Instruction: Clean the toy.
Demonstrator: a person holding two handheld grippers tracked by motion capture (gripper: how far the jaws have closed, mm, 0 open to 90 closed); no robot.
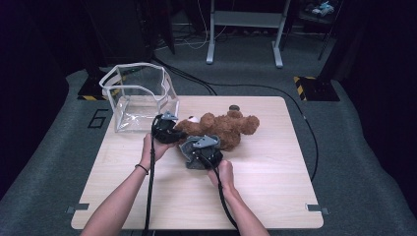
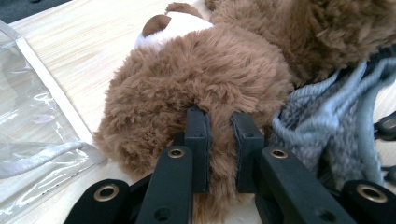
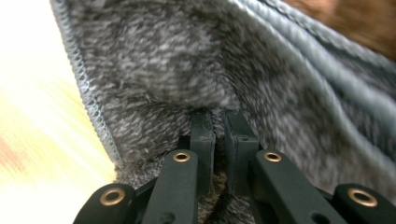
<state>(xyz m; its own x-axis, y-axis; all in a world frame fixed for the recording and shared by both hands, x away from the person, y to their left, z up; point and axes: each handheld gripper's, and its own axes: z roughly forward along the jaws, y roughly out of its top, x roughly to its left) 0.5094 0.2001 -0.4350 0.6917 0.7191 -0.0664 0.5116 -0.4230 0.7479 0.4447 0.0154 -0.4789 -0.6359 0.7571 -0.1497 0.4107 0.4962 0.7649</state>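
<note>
Fingers (image 3: 198,128) buried in grey knit (image 3: 187,70) | teddy bear (image 1: 221,127) partly hidden

Left hand-held gripper (image 2: 219,140), right hand-held gripper (image 3: 218,135): jaws clamped, apparently.

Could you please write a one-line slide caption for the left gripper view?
Left claw pinches the brown teddy's fur beside its grey knit garment, clear bag at left.

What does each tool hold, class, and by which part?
The left tool pinches the bear by a tuft of brown fur on its rounded end. The right tool pinches the grey knit garment by a fold.
</note>
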